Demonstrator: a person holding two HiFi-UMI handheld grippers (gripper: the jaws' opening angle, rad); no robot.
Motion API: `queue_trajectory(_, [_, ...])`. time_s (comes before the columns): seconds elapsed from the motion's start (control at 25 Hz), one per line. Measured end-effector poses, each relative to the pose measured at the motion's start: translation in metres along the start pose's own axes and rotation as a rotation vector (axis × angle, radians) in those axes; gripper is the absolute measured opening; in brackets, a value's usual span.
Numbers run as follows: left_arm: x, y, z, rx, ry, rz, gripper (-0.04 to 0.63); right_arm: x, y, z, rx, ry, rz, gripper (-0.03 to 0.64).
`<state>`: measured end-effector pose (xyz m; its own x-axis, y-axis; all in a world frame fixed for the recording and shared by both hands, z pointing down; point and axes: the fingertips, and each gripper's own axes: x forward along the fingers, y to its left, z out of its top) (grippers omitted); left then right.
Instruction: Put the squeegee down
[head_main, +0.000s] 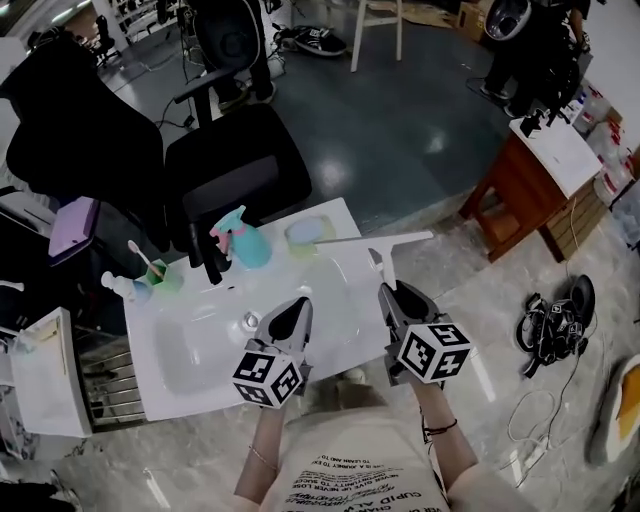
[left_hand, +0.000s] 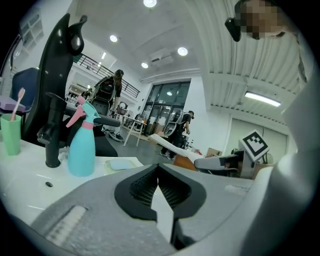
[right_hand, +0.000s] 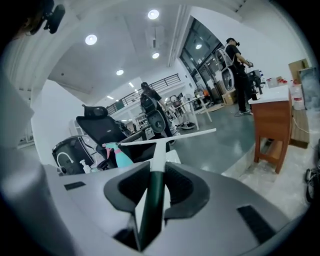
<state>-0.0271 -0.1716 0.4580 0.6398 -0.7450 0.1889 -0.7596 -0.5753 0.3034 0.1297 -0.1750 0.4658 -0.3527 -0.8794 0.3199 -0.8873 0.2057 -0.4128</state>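
The squeegee (head_main: 375, 241) has a long white blade and a dark green handle. My right gripper (head_main: 388, 292) is shut on that handle and holds the blade level over the far right corner of the white sink counter (head_main: 335, 300). In the right gripper view the handle (right_hand: 154, 192) runs up between the pads to the blade (right_hand: 167, 137). My left gripper (head_main: 297, 305) hovers over the counter's middle, left of the right one. Its pads meet at the tips (left_hand: 159, 170) with nothing between them. The blade (left_hand: 167, 144) also shows in the left gripper view.
A teal spray bottle (head_main: 248, 240), a black faucet (head_main: 205, 255), a green cup with a toothbrush (head_main: 158, 272), a pump bottle (head_main: 125, 288) and a pale sponge (head_main: 305, 232) line the counter's far edge. A black office chair (head_main: 225, 170) stands behind. A wooden table (head_main: 530, 170) is at right.
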Motion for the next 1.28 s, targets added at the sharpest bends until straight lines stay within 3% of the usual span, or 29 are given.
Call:
queue_trajectory(0.32, [0.019, 0.008, -0.020, -0.059, 0.020, 0.076, 0.021, 0.036, -0.012, -0.017, -0.049, 0.130, 0.062, 0.097])
queue_trajectory(0.68, [0.028, 0.020, -0.038, -0.128, 0.056, 0.121, 0.022, 0.061, -0.019, -0.038, -0.100, 0.234, 0.075, 0.097])
queue_trajectory(1.28, [0.042, 0.034, -0.069, -0.153, 0.189, 0.095, 0.023, 0.084, -0.026, -0.071, -0.173, 0.360, 0.021, 0.097])
